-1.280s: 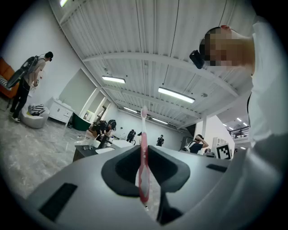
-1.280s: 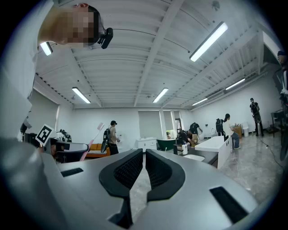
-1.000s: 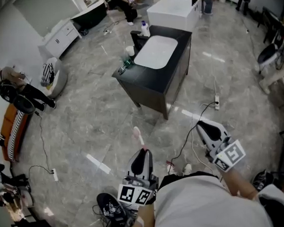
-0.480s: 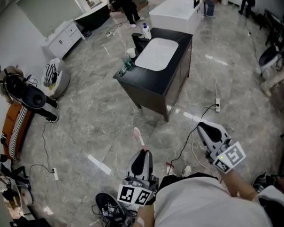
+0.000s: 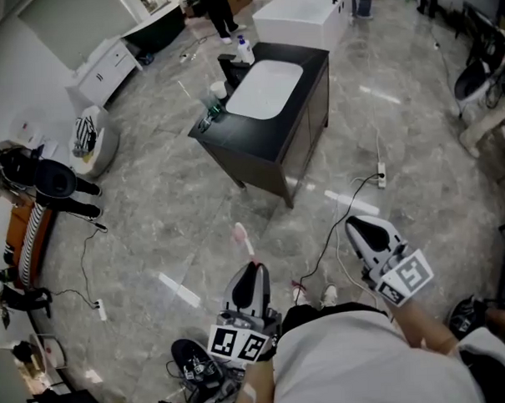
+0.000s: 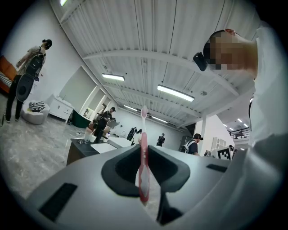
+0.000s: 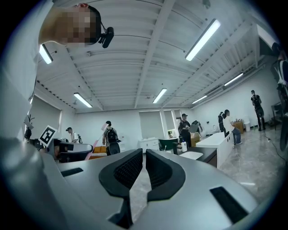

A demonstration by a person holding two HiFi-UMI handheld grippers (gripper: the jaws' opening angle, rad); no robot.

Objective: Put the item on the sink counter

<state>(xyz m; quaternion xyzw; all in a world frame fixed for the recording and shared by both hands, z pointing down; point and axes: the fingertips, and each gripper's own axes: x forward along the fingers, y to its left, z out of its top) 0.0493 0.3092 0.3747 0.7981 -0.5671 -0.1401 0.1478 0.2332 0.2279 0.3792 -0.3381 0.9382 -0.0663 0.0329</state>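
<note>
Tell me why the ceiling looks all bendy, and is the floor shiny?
Left gripper view: a wide lens curves the ceiling beams and blacks out the corners, while the toothbrush looks sharp. Right gripper view: same curving, with bright ceiling lights glaring. Head view: yes, the floor shows pale streaks of reflected light.

Your left claw point(image 6: 143, 157) is clamped on a pink toothbrush point(image 6: 144, 134), which stands upright between the jaws with its bristles at the top. Beyond it, to the left, sits the dark sink tabletop point(image 6: 77, 142) with its white basin point(image 6: 102, 147).
</note>
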